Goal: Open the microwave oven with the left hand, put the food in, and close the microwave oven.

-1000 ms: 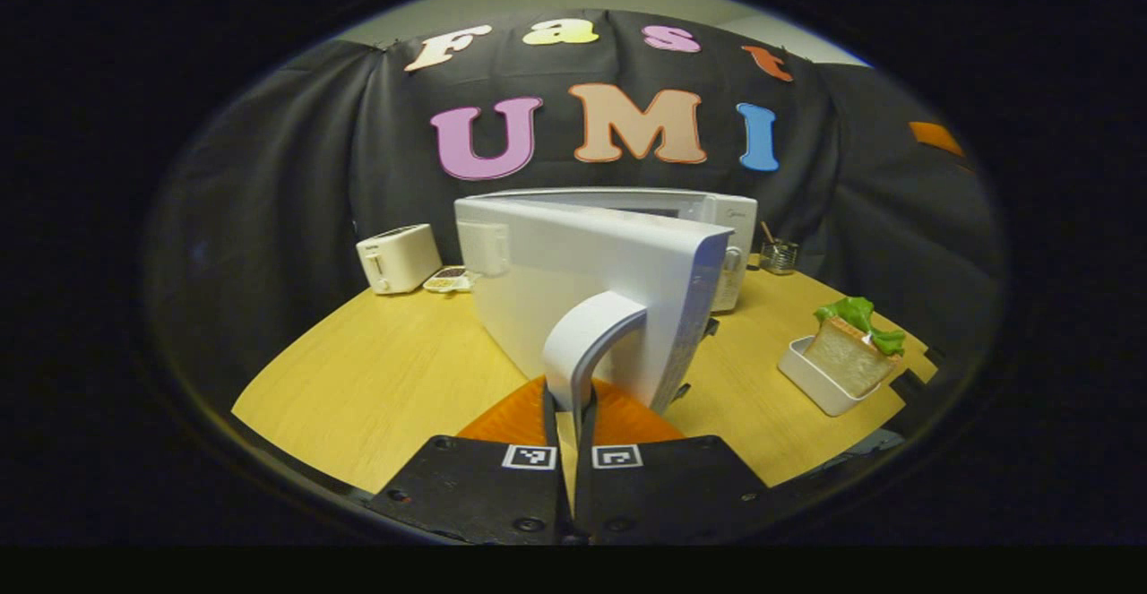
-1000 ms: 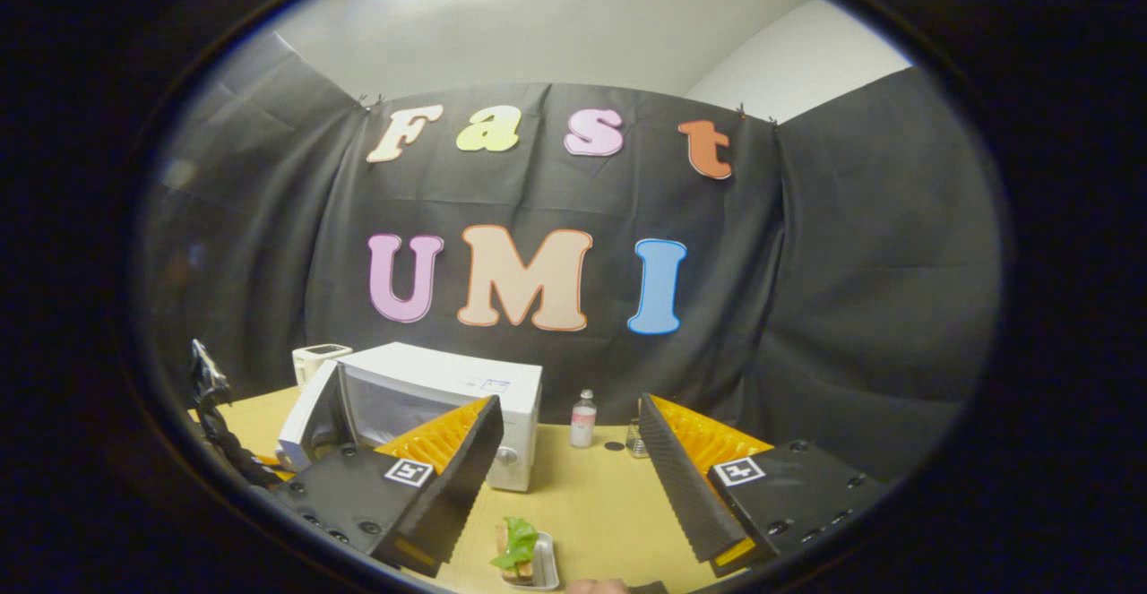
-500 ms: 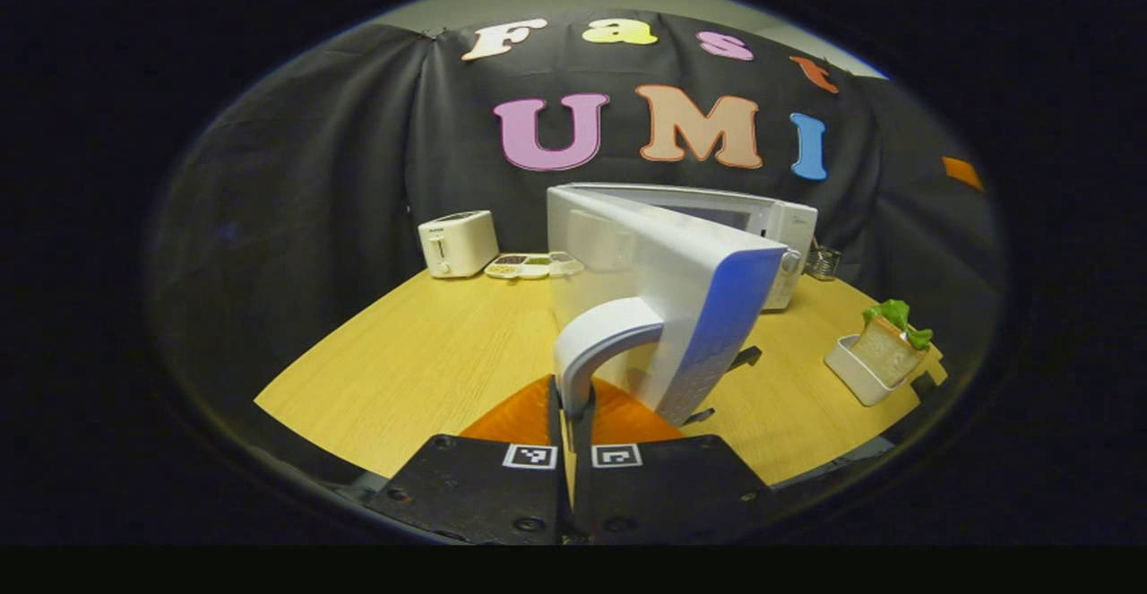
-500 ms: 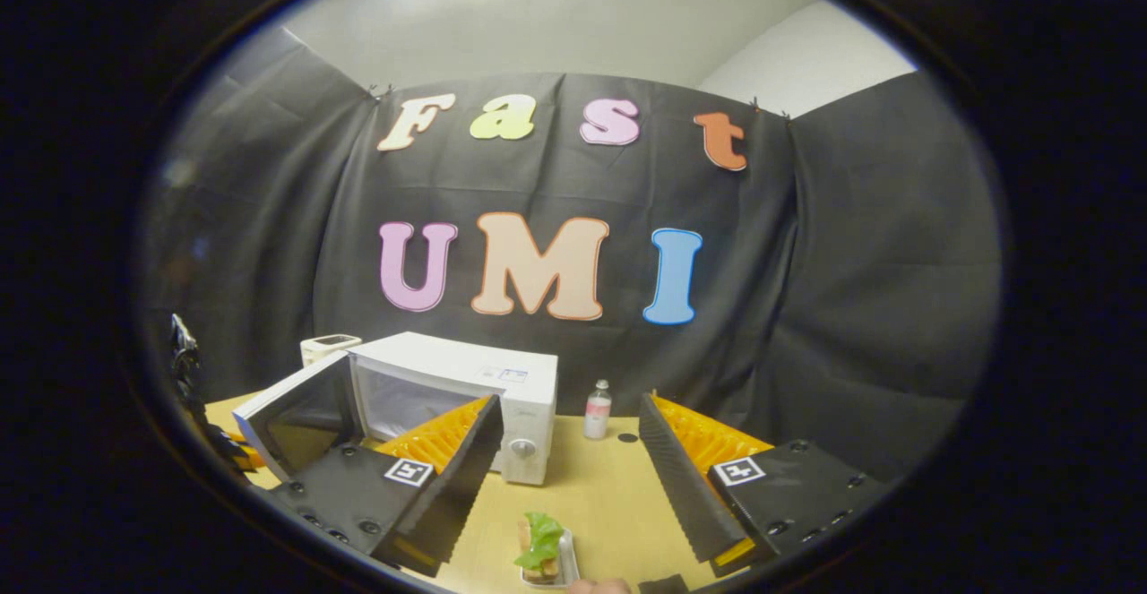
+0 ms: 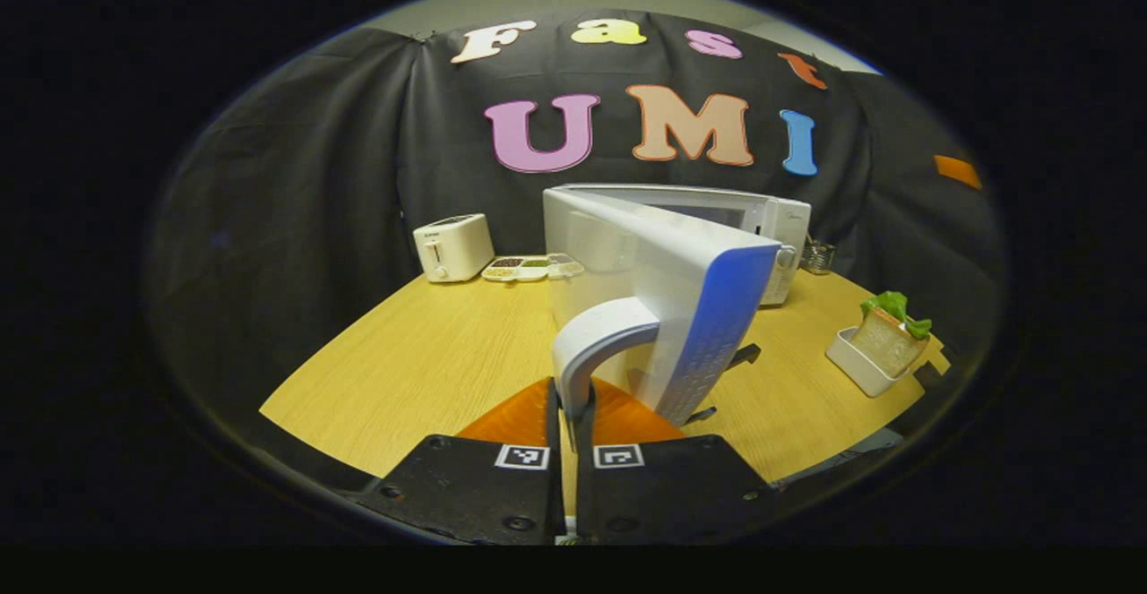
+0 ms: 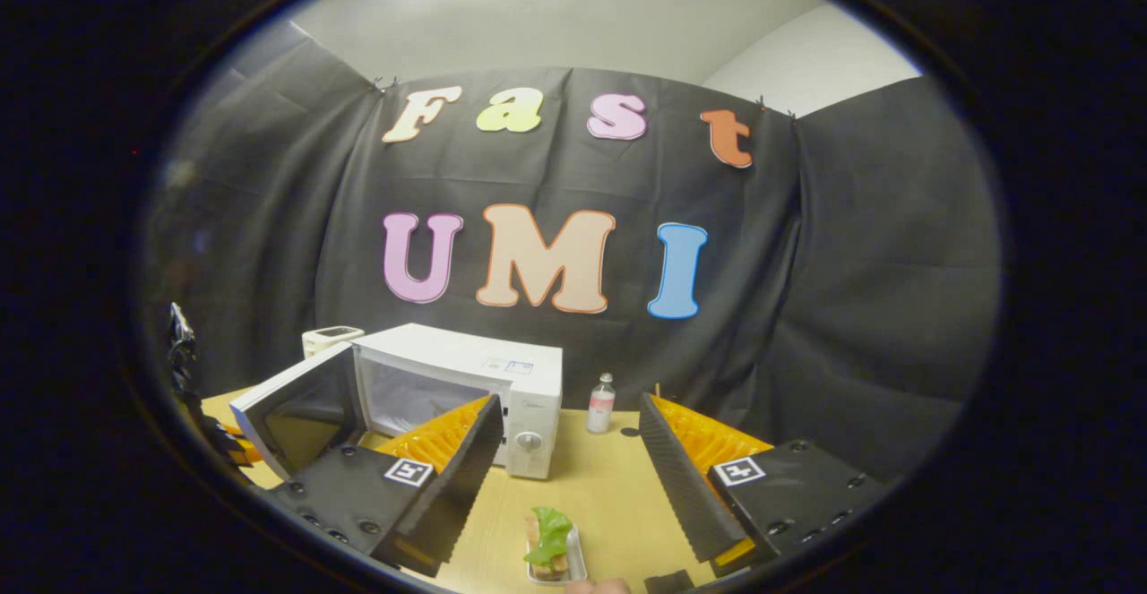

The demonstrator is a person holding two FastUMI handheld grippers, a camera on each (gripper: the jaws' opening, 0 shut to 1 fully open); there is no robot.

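White and rigid, the microwave door [image 5: 668, 294] is swung wide on the wooden surface [image 5: 430, 352], its curved handle [image 5: 596, 343] pinched by the left gripper [image 5: 566, 410]. The soft, light sandwich [image 6: 548, 540] is probably best taken by its tray [image 6: 575, 567]. The right gripper [image 6: 569, 477] is held above it, fingers spread.

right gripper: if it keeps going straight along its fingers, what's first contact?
Probably nothing near: the open right gripper points above the sandwich tray, right of the microwave, toward the small bottle and wall. Depth unclear.
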